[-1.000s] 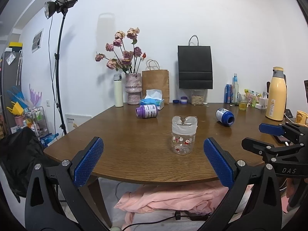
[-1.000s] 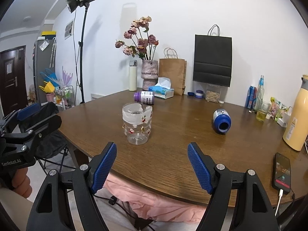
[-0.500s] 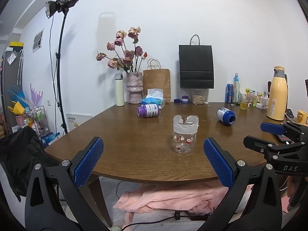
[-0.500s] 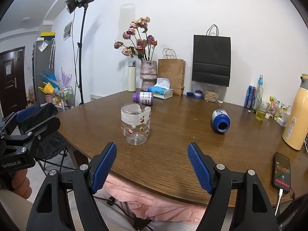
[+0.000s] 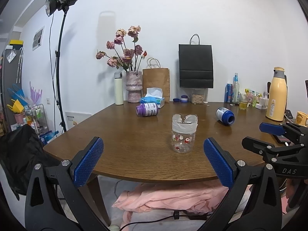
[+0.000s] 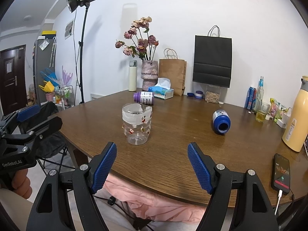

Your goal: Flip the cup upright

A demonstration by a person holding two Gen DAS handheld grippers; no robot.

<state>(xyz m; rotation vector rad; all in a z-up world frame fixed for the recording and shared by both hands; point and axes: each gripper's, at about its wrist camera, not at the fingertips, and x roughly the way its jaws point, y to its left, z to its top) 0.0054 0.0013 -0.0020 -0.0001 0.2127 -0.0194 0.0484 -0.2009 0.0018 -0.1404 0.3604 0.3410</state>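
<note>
A clear plastic cup [image 5: 183, 133] [image 6: 137, 123] with small red cartoon prints and a white band near its rim stands upright on the brown table [image 5: 134, 140], mouth up. My left gripper [image 5: 152, 160] hovers off the table's near edge, open and empty, with the cup well ahead of its blue pads. My right gripper [image 6: 152, 166] is also open and empty over the near edge, the cup ahead and slightly left. Each gripper shows at the side of the other's view: the right one [image 5: 269, 132], the left one [image 6: 36, 115].
A purple bottle [image 5: 147, 110] and a blue bottle [image 6: 221, 121] lie on their sides farther back. Vase of flowers [image 5: 133, 86], tissue box [image 5: 154, 99], paper bags, thermos [image 5: 276, 94], drinks and a phone [image 6: 281, 173] line the back and right. A light stand [image 5: 58, 67] stands left.
Both grippers have drifted slightly back and left from the table; the cup stays upright in the same spot. Nothing was gripped or let go.
</note>
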